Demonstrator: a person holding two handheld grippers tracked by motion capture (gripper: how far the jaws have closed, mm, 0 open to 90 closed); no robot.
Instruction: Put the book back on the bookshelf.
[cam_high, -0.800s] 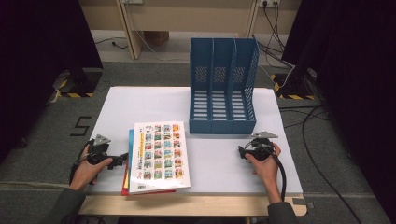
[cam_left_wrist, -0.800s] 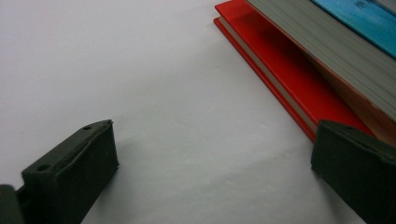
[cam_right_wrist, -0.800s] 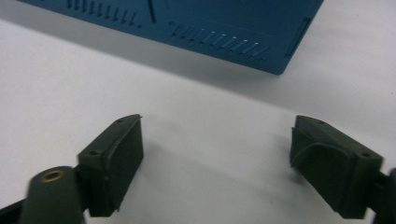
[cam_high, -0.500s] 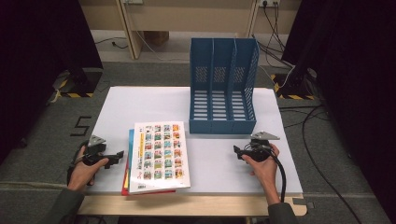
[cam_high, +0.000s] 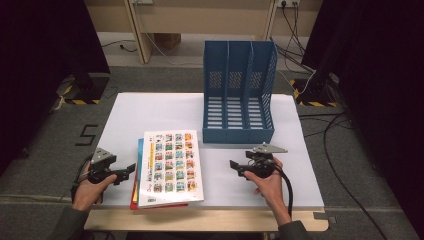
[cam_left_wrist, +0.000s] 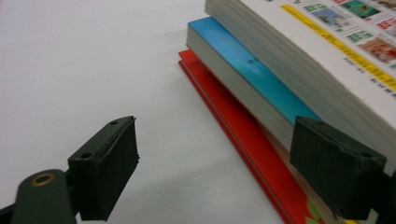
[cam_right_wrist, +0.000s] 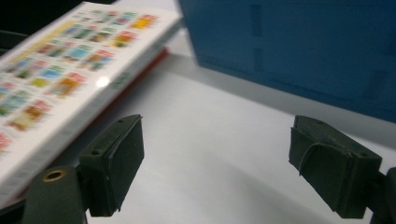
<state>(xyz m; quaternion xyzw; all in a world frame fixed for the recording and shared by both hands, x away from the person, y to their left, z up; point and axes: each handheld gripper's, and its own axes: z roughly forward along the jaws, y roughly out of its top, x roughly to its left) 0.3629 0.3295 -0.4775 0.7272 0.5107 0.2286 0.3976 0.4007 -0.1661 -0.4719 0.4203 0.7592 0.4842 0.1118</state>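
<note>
While both hand-held grippers rest low on the white tabletop (cam_high: 150, 110), a stack of three books (cam_high: 167, 170) lies flat between them near the front edge: a thick white-covered volume printed with rows of small colourful pictures (cam_high: 171, 166) on top, a blue-covered book (cam_left_wrist: 252, 63) under it and a thin red-covered book (cam_left_wrist: 233, 121) at the bottom. The stack's long axis runs from the person's side away toward the far edge, with the lower two covers showing along its left side.

The left gripper (cam_high: 128, 171) sits just beside that left side, its jaws spread wide with nothing between them, pointing at the stepped edges of the blue and red books. In the left gripper view one jaw already overlaps the stack's edge, though whether it touches is hard to tell.

The right gripper (cam_high: 236, 166) is likewise released and empty. It faces the stack's right side across a strip of bare table and stands farther off, so the left looks better placed to reach first.

Behind the right gripper stands a blue perforated plastic three-slot file rack (cam_high: 239, 92), upright with its open slots toward the person. Nothing lies between either gripper and the books.
</note>
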